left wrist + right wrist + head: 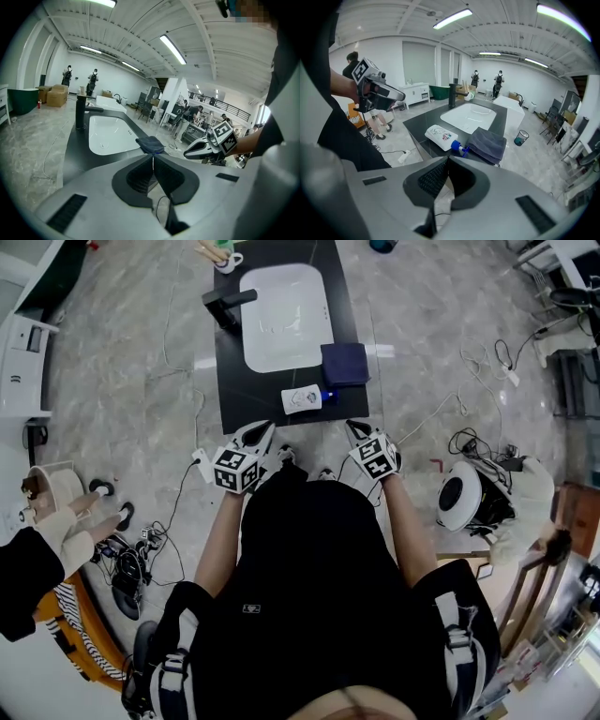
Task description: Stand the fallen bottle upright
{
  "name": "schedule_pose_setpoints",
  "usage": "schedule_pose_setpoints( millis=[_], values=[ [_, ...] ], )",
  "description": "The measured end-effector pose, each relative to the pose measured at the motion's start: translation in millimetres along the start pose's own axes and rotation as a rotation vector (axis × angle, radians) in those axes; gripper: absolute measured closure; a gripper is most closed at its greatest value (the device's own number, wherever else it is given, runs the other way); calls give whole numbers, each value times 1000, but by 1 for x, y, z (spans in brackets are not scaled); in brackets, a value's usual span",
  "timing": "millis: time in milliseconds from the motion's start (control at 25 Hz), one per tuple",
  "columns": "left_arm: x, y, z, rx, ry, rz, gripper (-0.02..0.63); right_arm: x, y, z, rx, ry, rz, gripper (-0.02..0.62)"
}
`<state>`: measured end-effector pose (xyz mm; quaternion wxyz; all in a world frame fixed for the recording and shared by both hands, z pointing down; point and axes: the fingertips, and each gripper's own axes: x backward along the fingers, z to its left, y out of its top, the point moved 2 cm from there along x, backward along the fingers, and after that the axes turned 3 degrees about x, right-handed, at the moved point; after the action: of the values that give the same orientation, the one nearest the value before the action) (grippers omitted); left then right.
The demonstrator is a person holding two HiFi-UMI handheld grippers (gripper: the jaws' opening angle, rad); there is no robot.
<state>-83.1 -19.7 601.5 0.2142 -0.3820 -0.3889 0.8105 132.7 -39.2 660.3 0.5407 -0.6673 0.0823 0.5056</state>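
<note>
— The left tool (pixel 152 161) has its jaws pressed together with nothing between them. Is the other one the same?

— Yes, the right tool (pixel 446 164) is closed and empty too. Both are held side by side in front of the person, short of the near edge of the black bench (pixel 234 399).

— And the bottle?

— The white bottle (pixel 440 137) lies on its side near that front edge, clear of both tools. Its blue cap (pixel 457 147) points toward a folded dark blue cloth (pixel 489 144) just beside it. I can't tell whether they touch.

— What's behind them?

— A white basin (pixel 281 315) is sunk into the bench, with a black tap (pixel 228 306) at its left side.
</note>
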Motion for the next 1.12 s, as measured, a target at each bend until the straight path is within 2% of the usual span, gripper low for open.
schedule_pose_setpoints(
  millis=[320,640,800,920,1120],
  values=[
    [-1,14,29,-15,-29,25,591,-25,6,-5,-46,-29,36,535],
    [-1,24,61,-44,-74,50,591,-40,22,-13,-116,-95,51,535],
    [-3,28,72,-70,-94,73,591,-54,15,-19,-118,-116,69,535],
    [-1,32,75,-74,-89,78,591,-56,17,-26,-148,-121,71,534],
    [-2,32,80,-56,-57,73,591,-71,5,-38,-135,-126,101,534]
  ],
)
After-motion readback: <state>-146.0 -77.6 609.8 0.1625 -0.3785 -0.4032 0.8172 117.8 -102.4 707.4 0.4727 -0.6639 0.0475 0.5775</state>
